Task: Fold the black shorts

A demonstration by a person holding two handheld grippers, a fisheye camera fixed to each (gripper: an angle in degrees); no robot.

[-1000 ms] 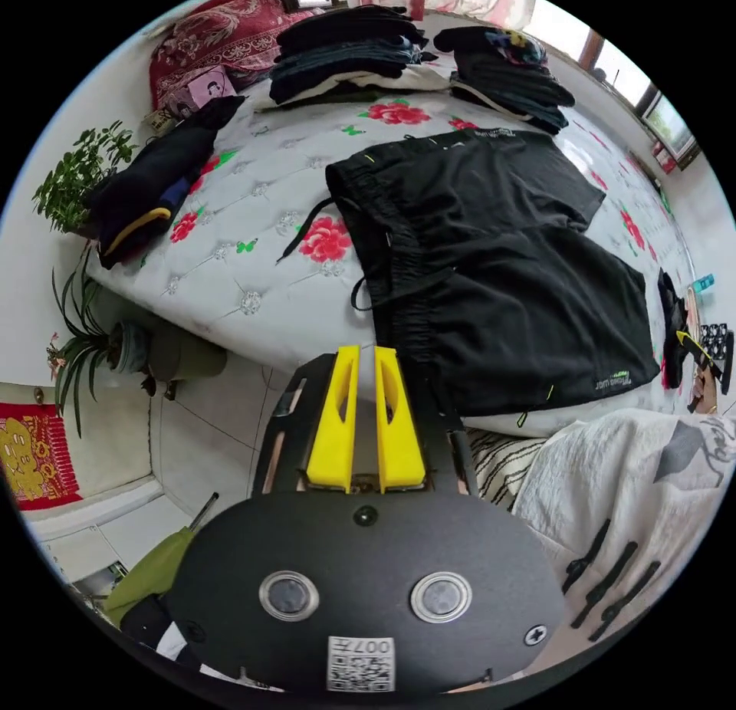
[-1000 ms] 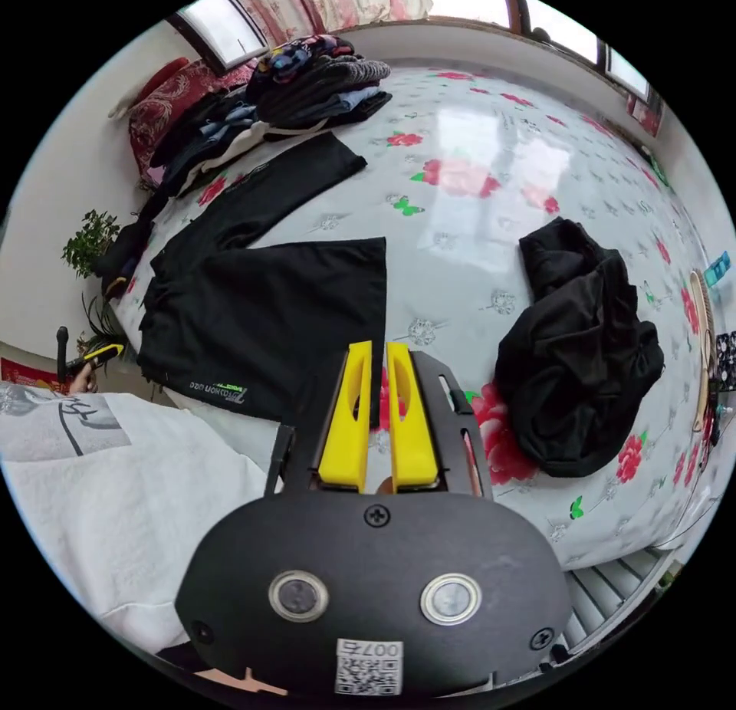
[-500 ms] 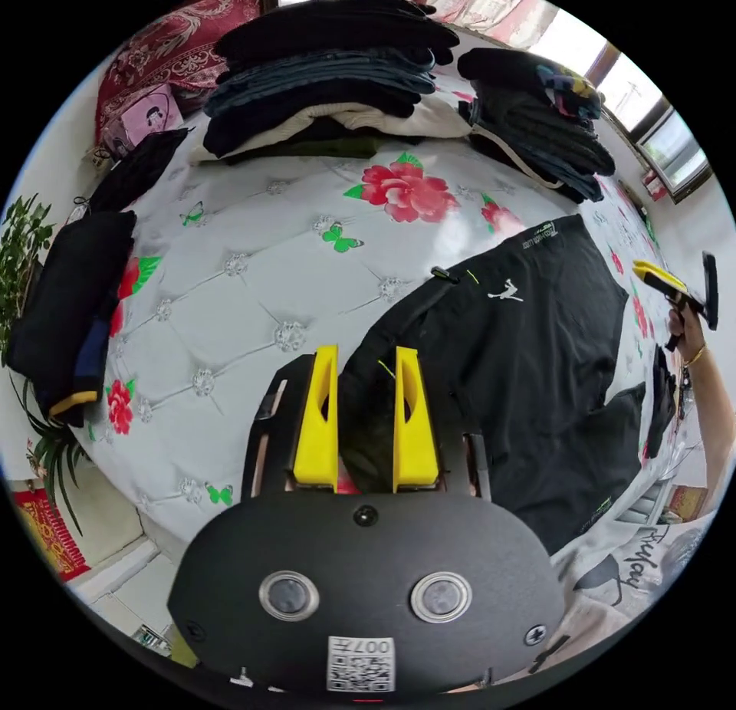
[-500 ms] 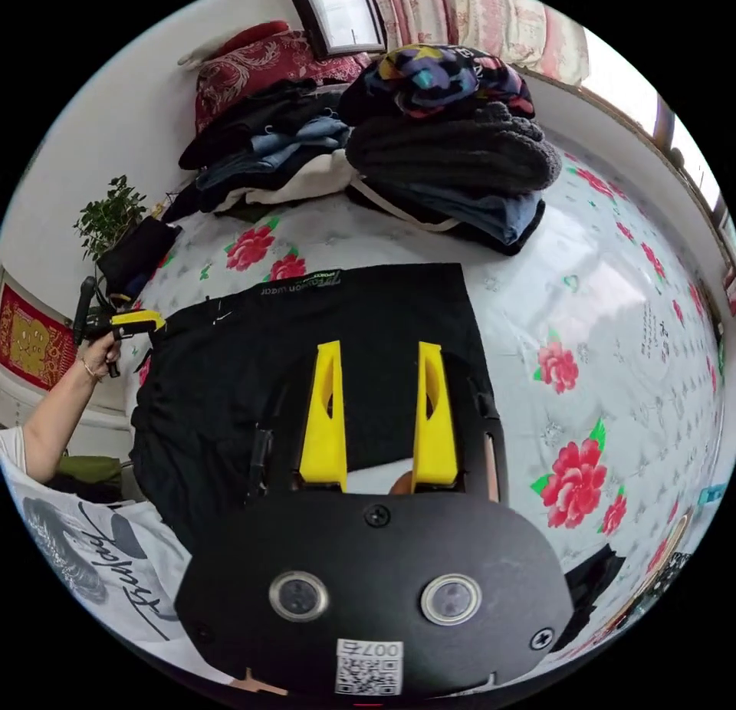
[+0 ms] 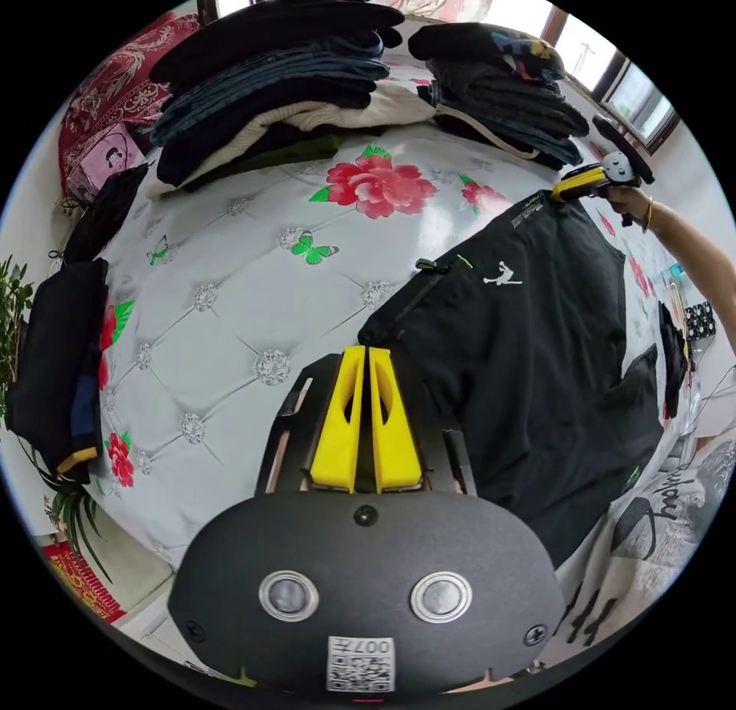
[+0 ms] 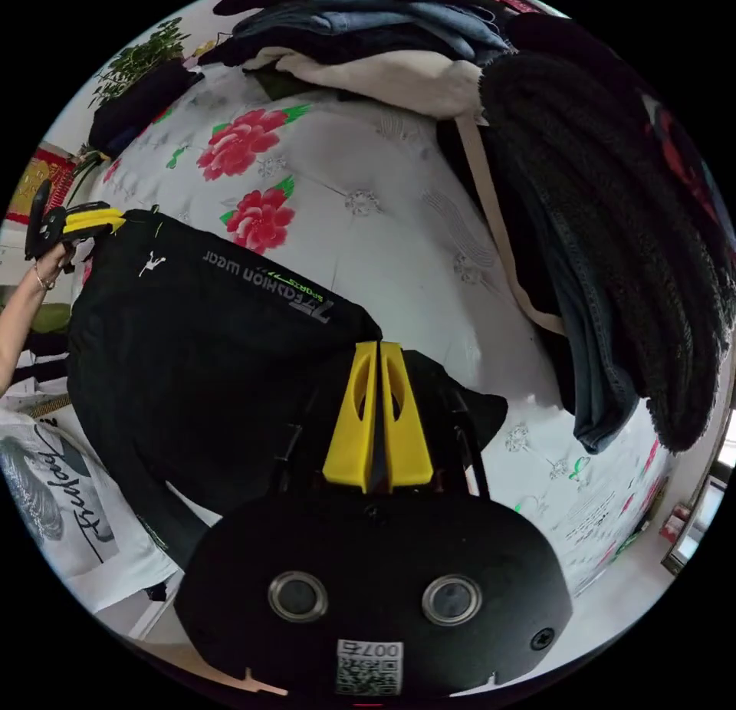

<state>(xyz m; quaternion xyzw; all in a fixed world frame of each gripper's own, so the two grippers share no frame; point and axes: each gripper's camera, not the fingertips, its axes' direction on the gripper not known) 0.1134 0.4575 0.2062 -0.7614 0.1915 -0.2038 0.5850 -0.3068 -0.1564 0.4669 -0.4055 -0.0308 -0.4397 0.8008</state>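
Note:
The black shorts [image 5: 529, 342] lie flat on the white flowered bed [image 5: 230, 281]. My left gripper [image 5: 367, 351] is shut on the near corner of their waistband. At the far hem corner a hand holds my right gripper [image 5: 586, 181]. In the right gripper view, the shorts [image 6: 199, 342] spread to the left with white lettering along the hem. My right gripper [image 6: 378, 346] is shut on that hem corner. My left gripper [image 6: 80, 221] shows at the far left, at the opposite corner.
Two stacks of folded clothes [image 5: 284, 73] [image 5: 498, 81] stand at the back of the bed, close to the right gripper [image 6: 606, 227]. Dark folded clothes [image 5: 54, 365] lie at the left edge, a red pillow [image 5: 107, 89] behind. The person's white printed shirt [image 5: 667, 511] is near.
Both grippers went from open to shut on the shorts' corners. The right gripper reached further, to the hem corner by the clothes stacks.

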